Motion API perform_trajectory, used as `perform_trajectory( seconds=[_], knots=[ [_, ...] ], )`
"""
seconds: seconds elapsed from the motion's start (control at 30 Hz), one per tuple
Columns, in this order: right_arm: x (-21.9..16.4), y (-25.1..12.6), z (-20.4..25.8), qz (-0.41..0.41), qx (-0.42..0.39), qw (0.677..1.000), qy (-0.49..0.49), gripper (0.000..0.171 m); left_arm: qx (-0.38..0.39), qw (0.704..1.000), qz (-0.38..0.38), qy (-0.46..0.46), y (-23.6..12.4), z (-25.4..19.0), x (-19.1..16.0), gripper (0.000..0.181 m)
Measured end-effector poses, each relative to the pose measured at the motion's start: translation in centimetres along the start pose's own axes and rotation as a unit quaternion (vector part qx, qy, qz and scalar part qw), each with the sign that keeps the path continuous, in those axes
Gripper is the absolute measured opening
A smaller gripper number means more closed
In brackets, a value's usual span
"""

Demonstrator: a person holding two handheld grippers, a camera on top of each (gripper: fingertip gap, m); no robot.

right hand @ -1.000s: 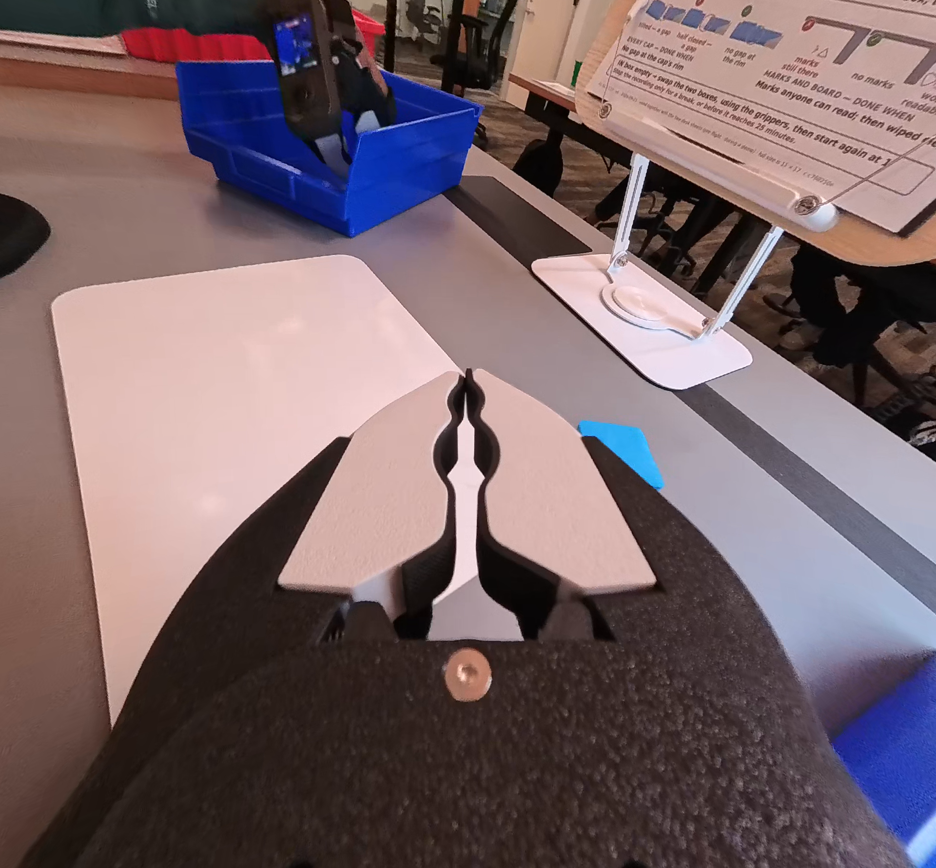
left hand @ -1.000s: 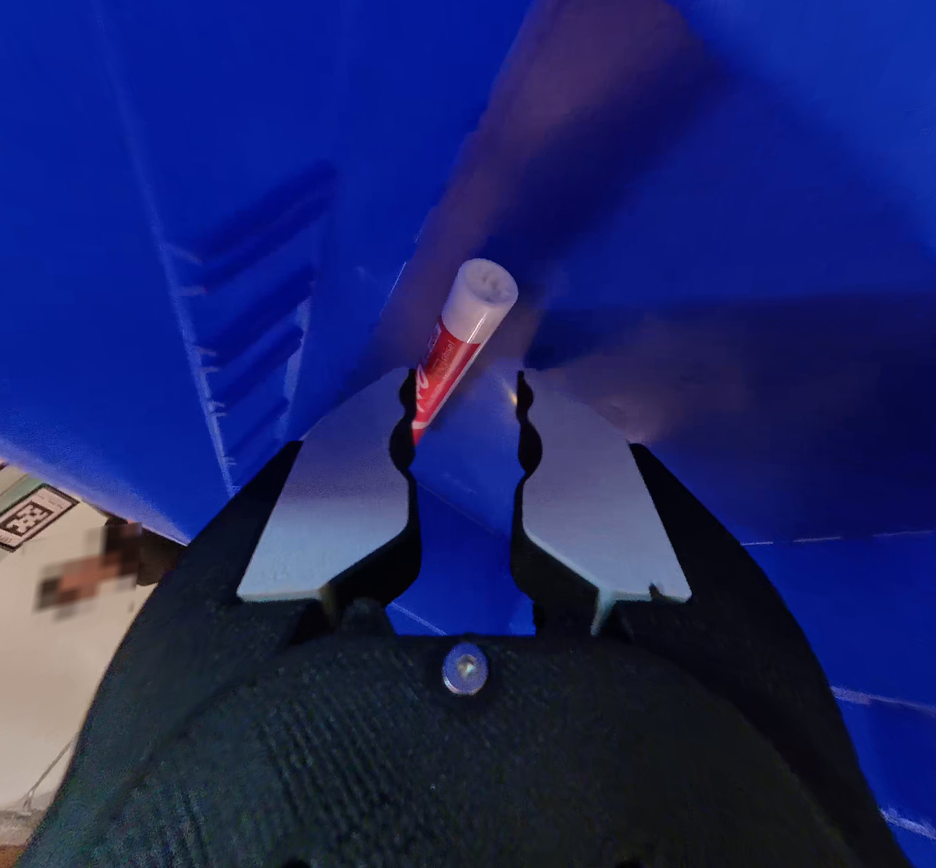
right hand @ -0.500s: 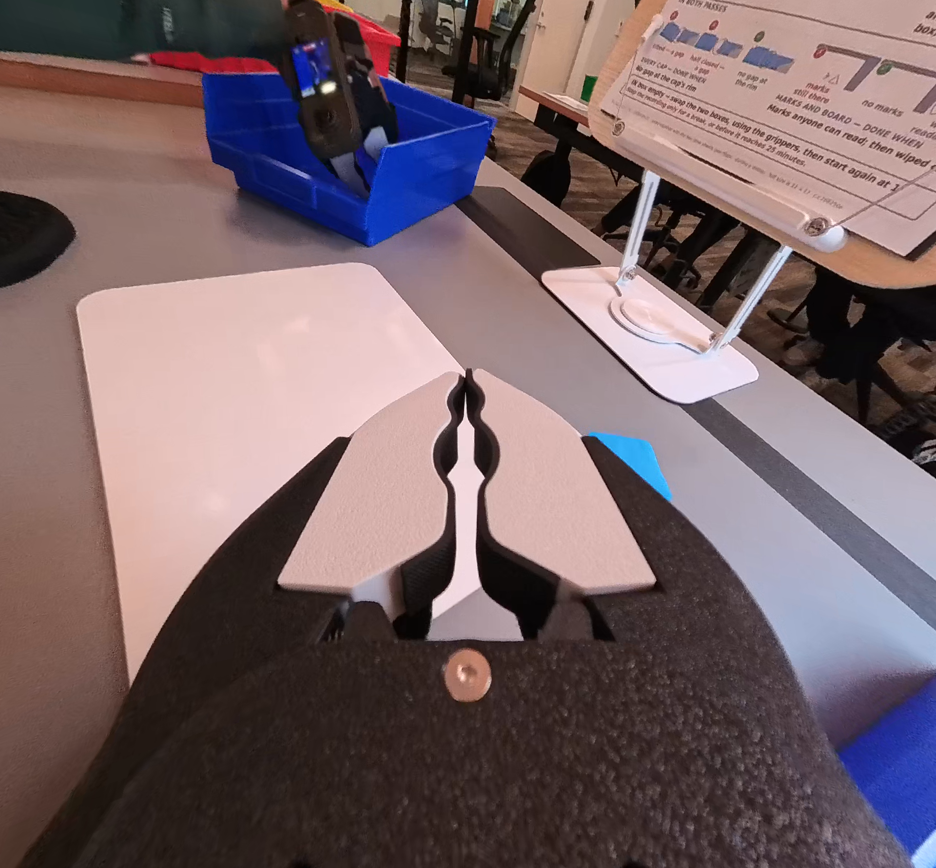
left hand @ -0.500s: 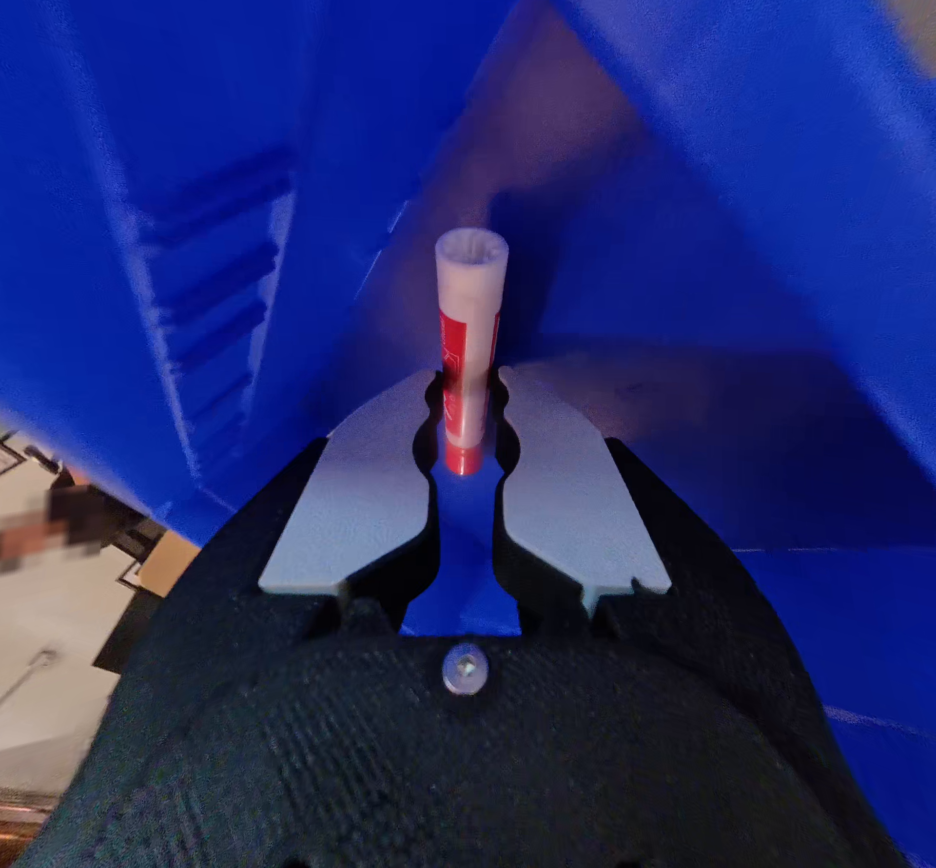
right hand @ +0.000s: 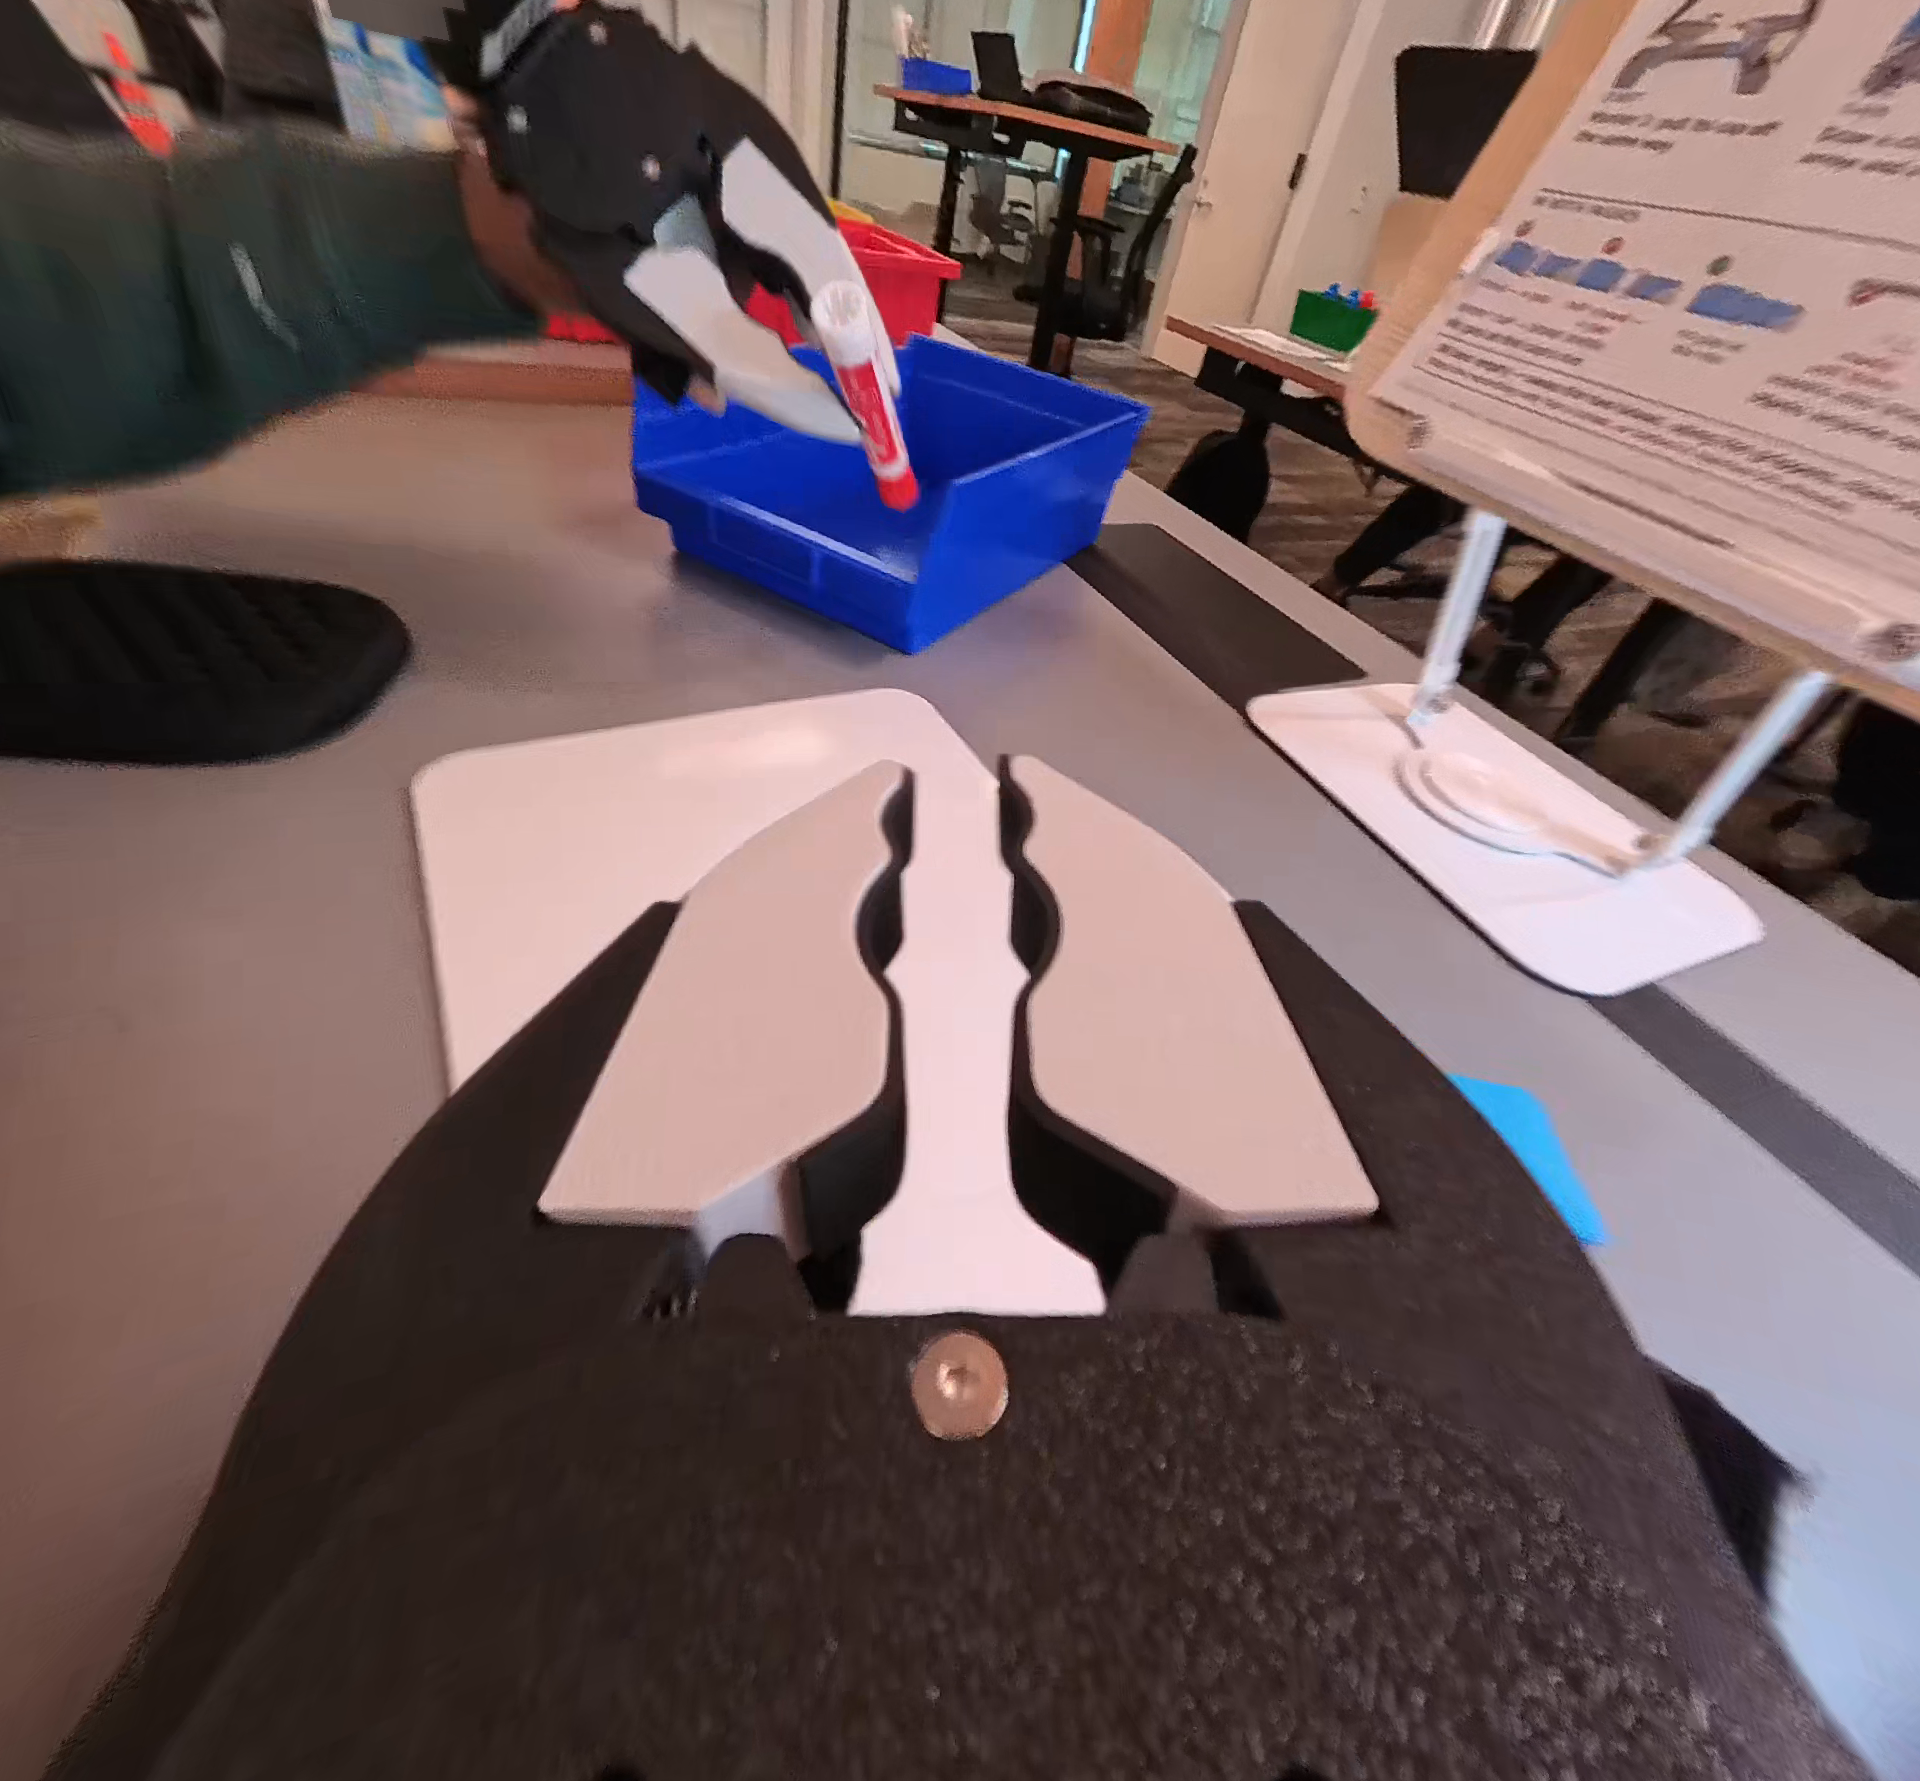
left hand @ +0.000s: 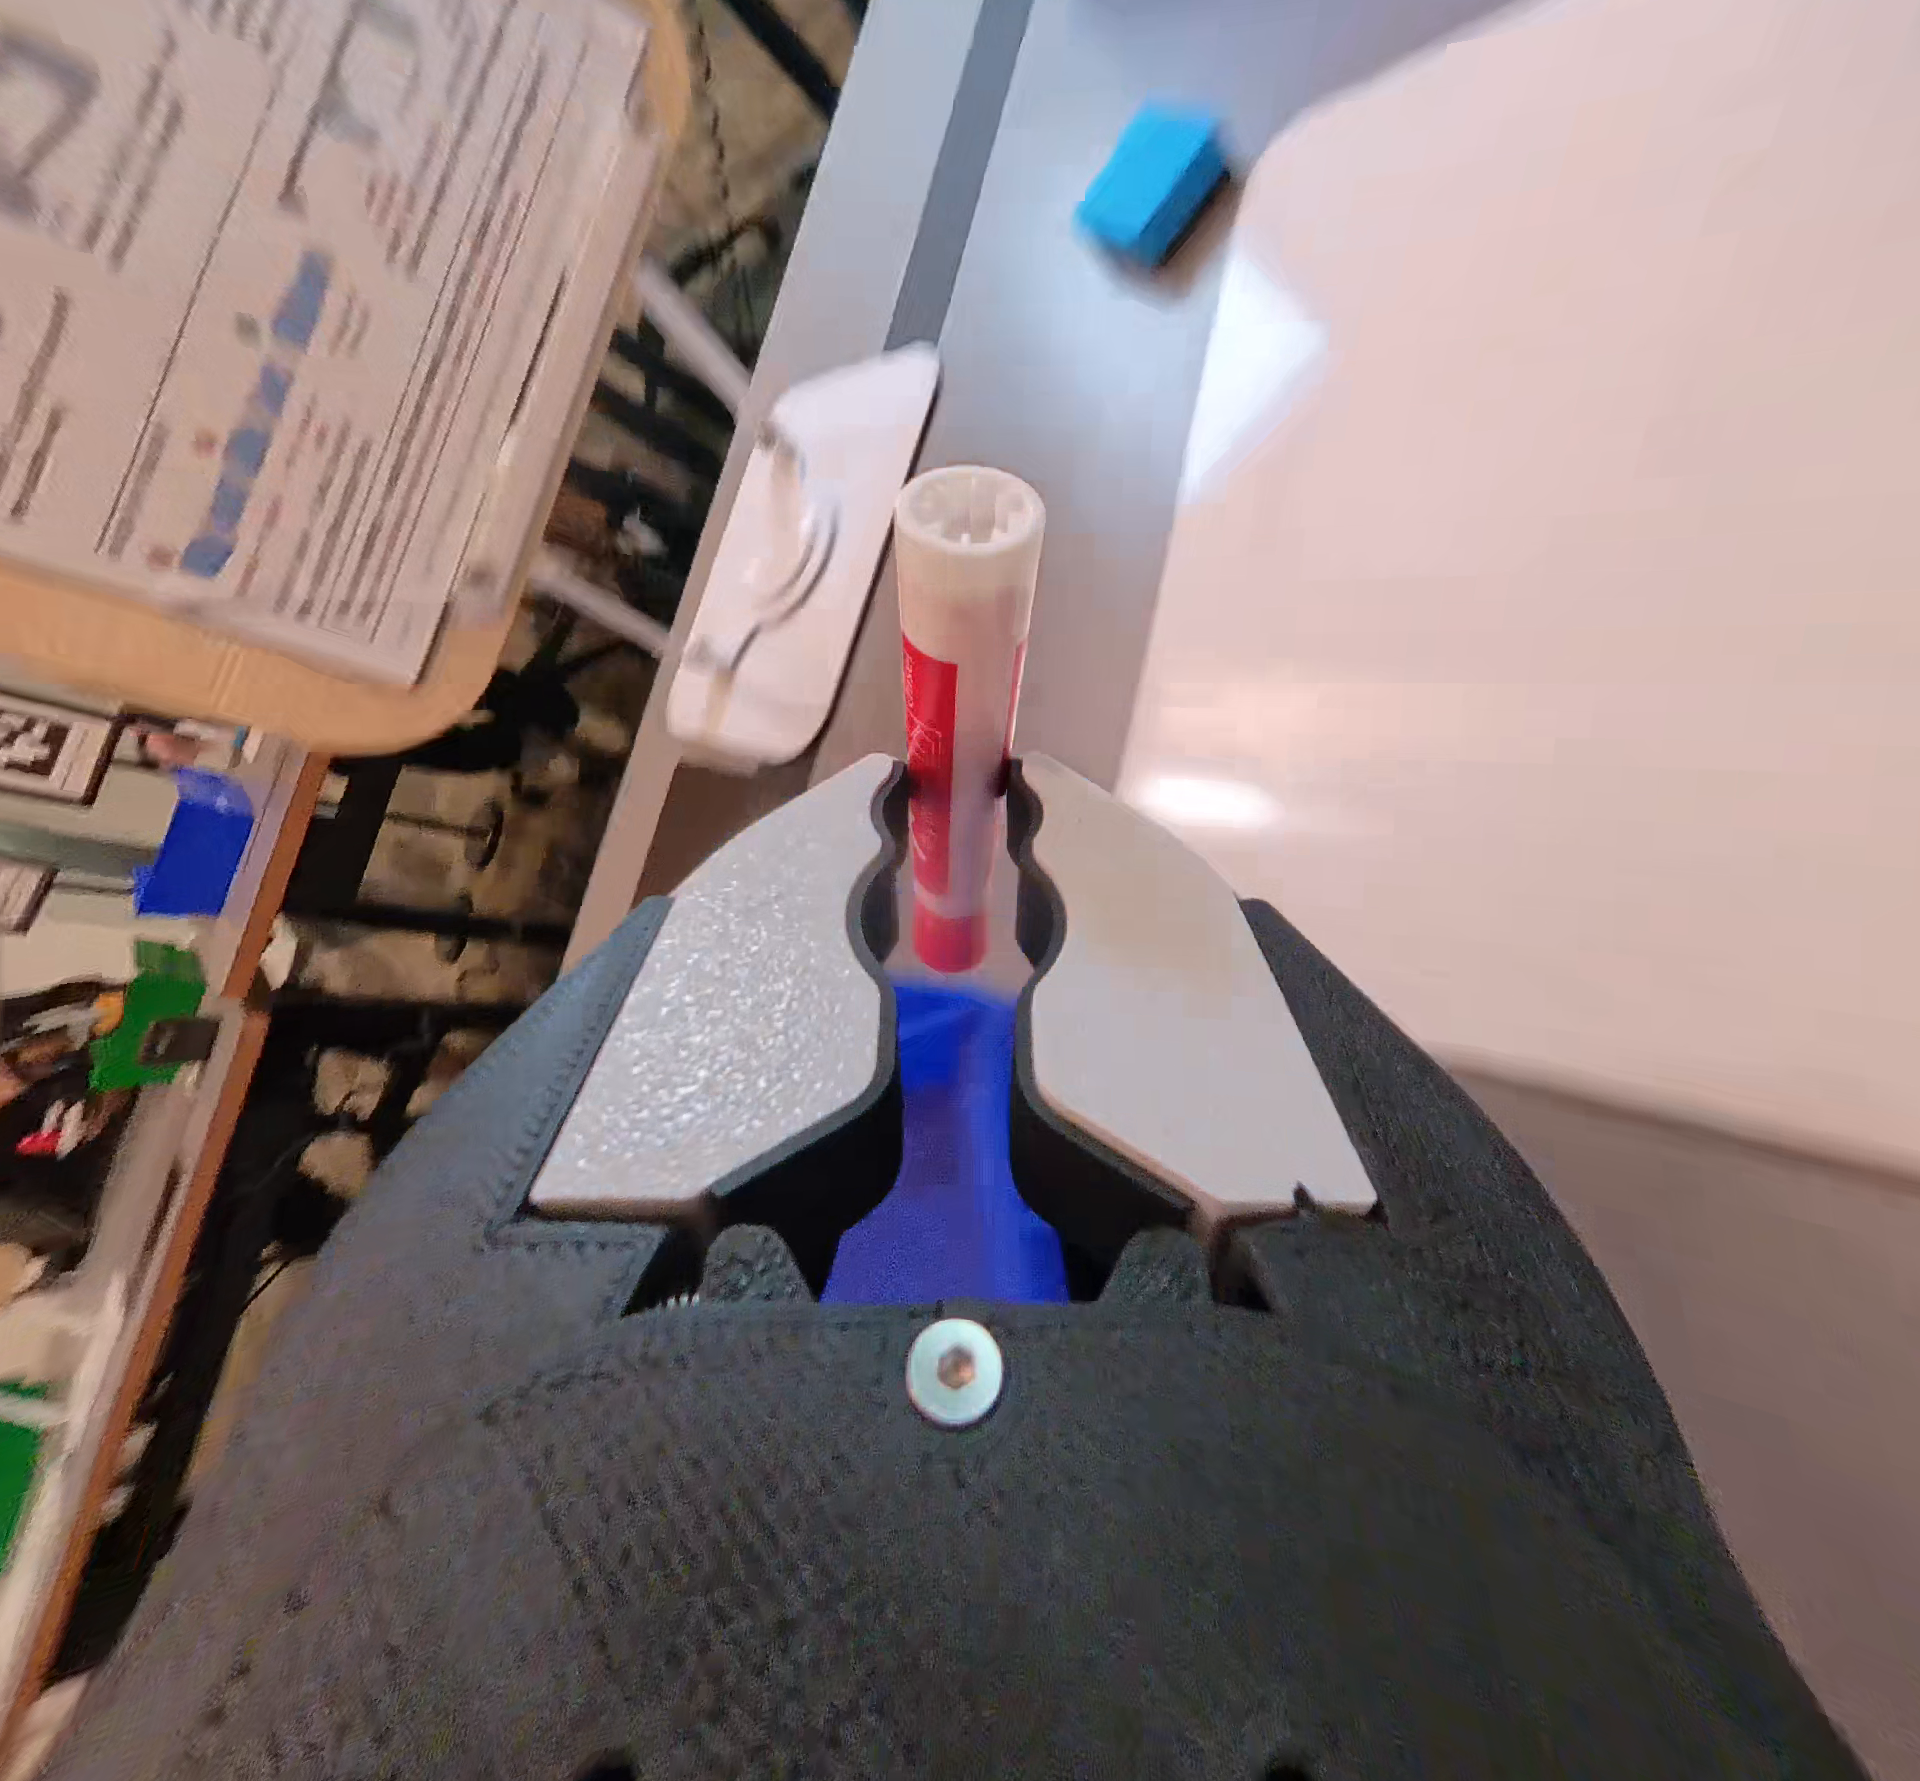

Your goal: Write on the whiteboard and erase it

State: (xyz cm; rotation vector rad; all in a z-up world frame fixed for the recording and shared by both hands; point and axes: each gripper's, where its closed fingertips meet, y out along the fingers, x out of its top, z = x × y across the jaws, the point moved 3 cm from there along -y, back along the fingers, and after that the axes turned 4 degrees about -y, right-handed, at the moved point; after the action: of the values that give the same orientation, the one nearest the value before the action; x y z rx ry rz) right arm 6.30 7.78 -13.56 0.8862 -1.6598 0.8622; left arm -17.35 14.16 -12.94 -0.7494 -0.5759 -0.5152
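My left gripper is shut on a red and white marker, white end pointing forward, red cap toward the palm. In the right wrist view the left gripper holds that marker in the air above the blue bin. The blank whiteboard lies flat on the grey table and also shows in the left wrist view. My right gripper is slightly open and empty, low over the whiteboard's near part. A light blue eraser lies beside the board's edge, partly hidden in the right wrist view.
A white stand with an instruction sheet stands at the right of the table. A black round pad lies at the left. A dark strip runs along the table. A person's green sleeve reaches in from the left. Some 20 cm of space lies between my two pairs of fingers. The light blue eraser sits 20 cm or so from the ends of my right fingers.
My left gripper closed on the marker, lifted it out of the blue bin and swung to face the table. My right gripper has opened slightly and pulled back along the board.
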Motion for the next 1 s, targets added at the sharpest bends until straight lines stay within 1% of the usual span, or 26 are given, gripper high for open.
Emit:
perform_trajectory(
  seconds=[0.07, 0.1, 0.17, 0.23, 0.3, 0.37, 0.5, 0.6, 0.7, 0.87, 0.9, 0.97, 1.0],
  knots=[
    [0.8, 1.4, 1.3, 0.003, 0.026, 0.999, 0.031, 0.038, -0.009, 0.999, -0.041, -0.009, 1.4, -3.3, 2.9, 0.018],
    [1.3, 2.0, 1.9, 0.0, 0.034, 0.999, 0.041, 0.045, -0.015, 0.998, -0.056, -0.01, 2.1, -4.8, 4.2, 0.018],
    [2.3, 2.9, 2.8, -0.013, 0.042, 0.997, 0.056, 0.05, -0.031, 0.997, -0.076, -0.013, 3.3, -7.2, 6.4, 0.018],
    [3.2, 3.8, 3.4, -0.022, 0.054, 0.995, 0.081, 0.054, -0.04, 0.996, -0.082, -0.015, 3.9, -8.7, 7.6, 0.018],
    [3.5, 4.3, 3.9, -0.025, 0.066, 0.992, 0.103, 0.051, -0.029, 0.996, -0.085, -0.017, 4.1, -9.4, 8.1, 0.018],
    [3.4, 4.7, 4.1, -0.017, 0.059, 0.992, 0.106, 0.041, -0.027, 0.995, -0.093, -0.03, 4.1, -9.9, 8.3, 0.018],
    [2.9, 5.3, 4.8, -0.021, 0.077, 0.991, 0.104, 0.023, -0.017, 0.996, -0.084, -0.04, 4.3, -10.3, 7.4, 0.018],
    [2.6, 5.3, 4.5, -0.021, 0.074, 0.992, 0.103, 0.02, -0.022, 0.995, -0.086, -0.053, 4.3, -10.4, 7.0, 0.018],
    [2.4, 5.0, 4.1, -0.03, 0.089, 0.987, 0.133, 0.019, -0.031, 0.993, -0.095, -0.062, 4.1, -10.5, 7.1, 0.018],
    [2.5, 4.3, 3.7, -0.077, 0.141, 0.968, 0.193, 0.018, -0.057, 0.982, -0.15, -0.097, 3.4, -10.6, 7.7, 0.018],
    [2.6, 4.2, 3.5, -0.084, 0.147, 0.964, 0.204, 0.018, -0.059, 0.98, -0.159, -0.103, 3.3, -10.6, 7.7, 0.022],
    [3.0, 3.8, 3.2, -0.102, 0.155, 0.959, 0.215, 0.018, -0.08, 0.974, -0.166, -0.129, 3.3, -10.6, 7.6, 0.041],
    [3.3, 3.6, 3.0, -0.114, 0.159, 0.956, 0.22, 0.018, -0.09, 0.971, -0.172, -0.143, 3.3, -10.7, 7.6, 0.047]
  ],
)
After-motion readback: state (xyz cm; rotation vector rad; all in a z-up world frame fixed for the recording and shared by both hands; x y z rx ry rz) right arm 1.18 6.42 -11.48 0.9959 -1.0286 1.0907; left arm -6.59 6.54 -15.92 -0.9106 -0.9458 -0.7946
